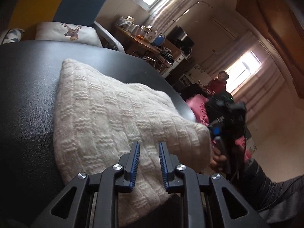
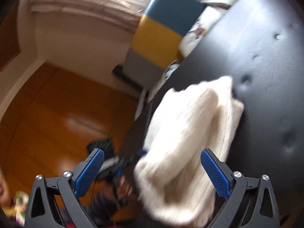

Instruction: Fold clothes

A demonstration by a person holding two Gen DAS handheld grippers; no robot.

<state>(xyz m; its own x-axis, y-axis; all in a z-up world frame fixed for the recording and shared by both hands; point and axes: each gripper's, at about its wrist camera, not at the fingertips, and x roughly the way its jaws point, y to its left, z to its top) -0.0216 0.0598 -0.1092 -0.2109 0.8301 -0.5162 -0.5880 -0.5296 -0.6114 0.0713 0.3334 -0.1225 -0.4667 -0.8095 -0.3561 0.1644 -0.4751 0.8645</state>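
The cream knit sweater (image 1: 117, 117) lies on the black padded surface (image 1: 28, 95), already doubled into a thick bundle with two stacked layers showing in the right wrist view (image 2: 190, 129); its near edge overhangs the surface's rim toward six o'clock, and its far corner points toward eleven o'clock in the left wrist view. By my reading the folding is well along, and what is in hand is the last fold or a squaring-up of the bundle; the right wrist view is blurred, so finer creases cannot be told.

The left gripper (image 1: 149, 146) hovers over the near part of the knit, its jaws parted a little with no cloth between them; the right gripper (image 2: 152, 163) has its jaws spread wide with the bundle's near end lying beyond them, gripping nothing. In the left view the right gripper sits at four o'clock beside the sweater's right corner.

Next, I judge, each gripper needs to close on an edge of the overhanging end and carry it up onto the surface; the thick knit may slip or spring open unless both layers are pinched.

Beyond, at twelve o'clock, stand a deer-print cushion (image 1: 70, 32) and a blue and yellow chair (image 2: 163, 28).
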